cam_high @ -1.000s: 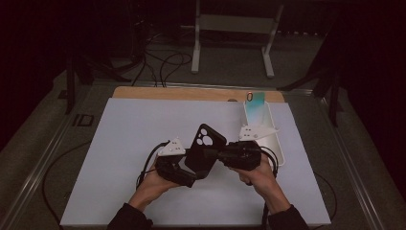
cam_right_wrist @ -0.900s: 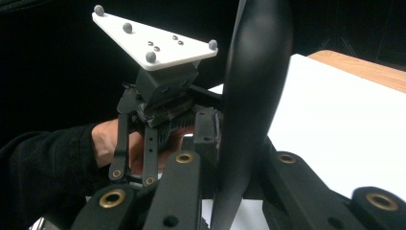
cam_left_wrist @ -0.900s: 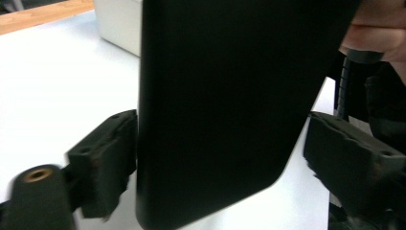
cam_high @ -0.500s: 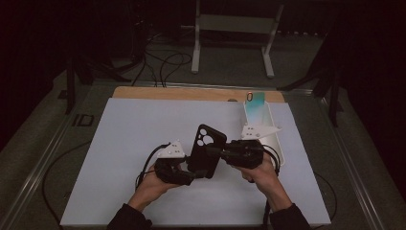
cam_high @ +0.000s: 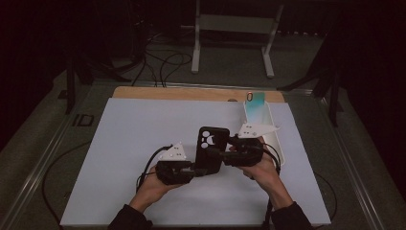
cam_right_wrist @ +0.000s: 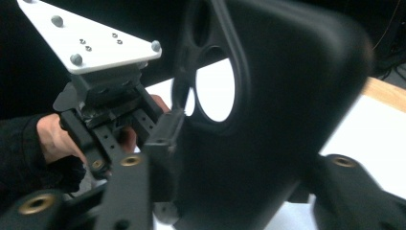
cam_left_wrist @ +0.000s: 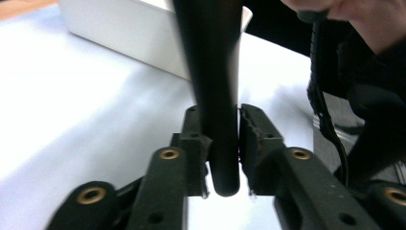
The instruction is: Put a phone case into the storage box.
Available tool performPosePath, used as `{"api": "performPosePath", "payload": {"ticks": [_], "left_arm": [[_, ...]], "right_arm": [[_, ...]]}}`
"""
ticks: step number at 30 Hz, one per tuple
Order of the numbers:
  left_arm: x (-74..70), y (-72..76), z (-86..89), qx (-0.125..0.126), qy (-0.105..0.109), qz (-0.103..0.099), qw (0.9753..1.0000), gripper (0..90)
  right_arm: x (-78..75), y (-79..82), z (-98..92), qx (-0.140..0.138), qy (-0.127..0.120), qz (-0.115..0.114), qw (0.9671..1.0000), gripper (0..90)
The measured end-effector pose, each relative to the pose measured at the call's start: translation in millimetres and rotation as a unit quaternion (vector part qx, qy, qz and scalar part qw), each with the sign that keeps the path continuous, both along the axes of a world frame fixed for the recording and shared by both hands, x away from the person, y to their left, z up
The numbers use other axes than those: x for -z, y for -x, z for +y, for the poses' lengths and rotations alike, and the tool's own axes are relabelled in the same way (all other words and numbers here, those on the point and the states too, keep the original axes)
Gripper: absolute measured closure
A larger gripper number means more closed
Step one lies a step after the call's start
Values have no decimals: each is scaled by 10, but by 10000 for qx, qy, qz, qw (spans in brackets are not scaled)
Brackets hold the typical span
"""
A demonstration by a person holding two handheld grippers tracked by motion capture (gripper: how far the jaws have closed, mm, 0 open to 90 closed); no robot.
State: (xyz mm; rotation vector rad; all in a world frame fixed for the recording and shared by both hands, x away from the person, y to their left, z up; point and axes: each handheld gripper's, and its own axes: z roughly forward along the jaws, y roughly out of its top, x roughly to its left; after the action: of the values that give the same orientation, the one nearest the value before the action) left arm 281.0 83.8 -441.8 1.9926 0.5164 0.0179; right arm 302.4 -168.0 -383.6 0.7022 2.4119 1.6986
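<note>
A black phone case (cam_high: pixel 209 147) with round camera cut-outs is held above the white table between both grippers. My left gripper (cam_high: pixel 192 168) is shut on its near end; in the left gripper view the case (cam_left_wrist: pixel 215 86) stands edge-on, pinched between the two jaws of that gripper (cam_left_wrist: pixel 224 148). My right gripper (cam_high: pixel 223 154) comes in from the right and is shut on the case's side edge. In the right gripper view the case (cam_right_wrist: pixel 268 120) spans the gap between the jaws of this gripper (cam_right_wrist: pixel 249 182), and the left gripper (cam_right_wrist: pixel 112 115) with its grey plate shows behind it.
A long white tray (cam_high: pixel 276 143) lies along the table's right side, with a teal phone (cam_high: pixel 256 102) at its far end. The tray's wall (cam_left_wrist: pixel 129 33) stands just beyond the case. A wooden strip (cam_high: pixel 191 93) runs along the table's far edge.
The case has turned slightly more upright between the two grippers. Both hands have stayed nearly where they were.
</note>
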Motion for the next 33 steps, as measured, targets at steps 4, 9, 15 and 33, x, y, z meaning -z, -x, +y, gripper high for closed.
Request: {"api": "performPosePath", "payload": {"ticks": [4, 9, 15, 33], "left_arm": [[9, 0, 3, -80, -36, -48, 10000, 798], [10, 4, 5, -158, -59, -92, 9998, 804], [1, -3, 32, -365, -91, -154, 9992, 807], [17, -5, 72, -1096, -296, -335, 9930, 806]], "right_arm": [[5, -3, 20, 32, 23, -13, 10000, 384], [23, -14, 42, 237, 173, 49, 9996, 244], [39, -16, 30, 414, 232, 58, 9989, 138], [-17, 3, 1, 751, 249, 34, 9969, 89]]}}
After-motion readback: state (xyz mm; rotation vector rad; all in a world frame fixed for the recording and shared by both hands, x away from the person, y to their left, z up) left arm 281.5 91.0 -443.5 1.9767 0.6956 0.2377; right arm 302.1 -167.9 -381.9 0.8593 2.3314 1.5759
